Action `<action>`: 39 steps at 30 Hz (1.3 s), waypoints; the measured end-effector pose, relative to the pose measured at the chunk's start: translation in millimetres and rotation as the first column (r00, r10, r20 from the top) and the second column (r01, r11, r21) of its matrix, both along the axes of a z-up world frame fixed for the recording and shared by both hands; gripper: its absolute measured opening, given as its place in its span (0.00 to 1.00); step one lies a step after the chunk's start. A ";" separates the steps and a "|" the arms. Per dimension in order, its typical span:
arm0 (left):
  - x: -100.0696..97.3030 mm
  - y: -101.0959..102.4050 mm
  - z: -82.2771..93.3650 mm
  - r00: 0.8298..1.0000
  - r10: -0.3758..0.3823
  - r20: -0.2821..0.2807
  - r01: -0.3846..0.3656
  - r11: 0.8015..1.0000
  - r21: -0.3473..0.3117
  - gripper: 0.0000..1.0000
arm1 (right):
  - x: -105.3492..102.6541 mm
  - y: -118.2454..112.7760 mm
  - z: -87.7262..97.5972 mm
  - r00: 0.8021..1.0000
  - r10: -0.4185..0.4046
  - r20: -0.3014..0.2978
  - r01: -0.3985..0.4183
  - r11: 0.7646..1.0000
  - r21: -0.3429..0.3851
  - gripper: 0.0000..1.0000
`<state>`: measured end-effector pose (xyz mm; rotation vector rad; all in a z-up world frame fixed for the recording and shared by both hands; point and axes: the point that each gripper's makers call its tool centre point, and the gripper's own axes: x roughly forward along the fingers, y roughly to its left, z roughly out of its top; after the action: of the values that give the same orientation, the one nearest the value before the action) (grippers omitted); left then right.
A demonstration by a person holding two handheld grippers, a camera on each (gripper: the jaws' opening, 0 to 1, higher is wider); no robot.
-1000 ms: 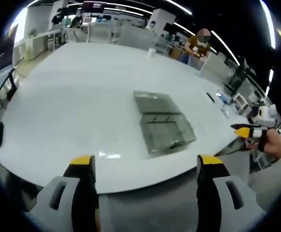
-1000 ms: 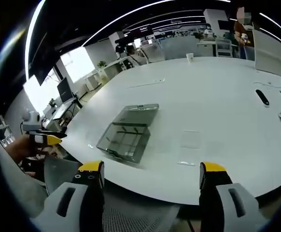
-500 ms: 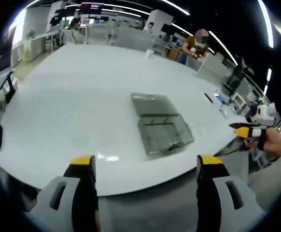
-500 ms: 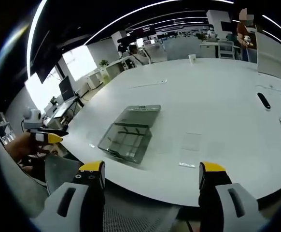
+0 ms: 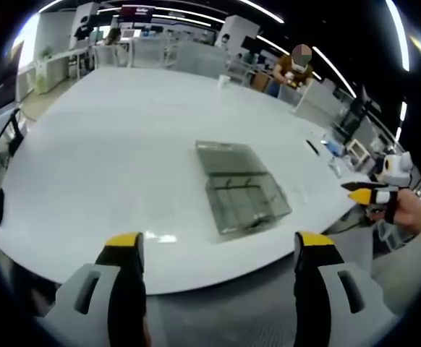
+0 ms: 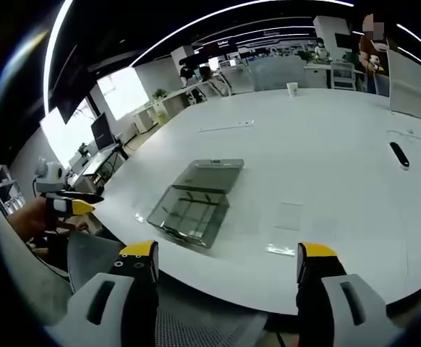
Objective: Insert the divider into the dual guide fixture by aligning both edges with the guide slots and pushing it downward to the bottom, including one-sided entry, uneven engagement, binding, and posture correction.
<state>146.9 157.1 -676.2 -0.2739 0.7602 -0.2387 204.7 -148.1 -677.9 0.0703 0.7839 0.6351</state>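
Both my grippers held back off the near table edge, jaws wide apart and holding nothing.

In the left gripper view my left gripper points over the edge of the white table, its two yellow-tipped jaws spread with bare table between them; the clear fixture lies ahead and a little right, well apart from the jaws, with the clear divider lying flat against its far end. My right hand shows at the right edge, off the table. In the right gripper view my right gripper likewise sits short of the table edge, jaws parted, the fixture ahead and to the left; my left hand shows at the left edge.
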 end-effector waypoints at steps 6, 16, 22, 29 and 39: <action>1.0 -2.1 -0.3 1.000 0.009 0.008 -0.009 1.000 0.001 0.83 | 2.4 -2.3 -3.4 1.000 0.012 0.001 -0.012 1.000 -0.001 0.76; 3.5 -10.7 2.5 0.999 0.018 0.032 -0.018 1.000 -0.003 0.83 | 9.7 -7.6 -5.8 1.000 0.030 0.008 -0.030 0.999 0.015 0.75; 3.6 -18.9 4.8 0.999 0.017 0.042 -0.017 1.000 0.006 0.81 | 13.2 -11.9 -9.3 0.999 0.044 0.011 -0.044 0.999 0.027 0.74; 4.3 -28.5 10.5 0.998 0.021 0.066 -0.021 1.000 0.013 0.79 | 14.1 -13.9 -11.2 0.997 0.077 0.018 -0.077 0.996 0.037 0.73; 5.3 -38.2 14.0 0.997 0.020 0.080 -0.021 1.000 0.012 0.79 | 14.9 -22.2 -8.2 0.994 0.103 0.024 -0.103 0.994 0.034 0.72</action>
<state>152.2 118.8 -662.2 -0.2585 0.6788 -0.2240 219.6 -170.2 -686.1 0.0550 0.7588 0.7464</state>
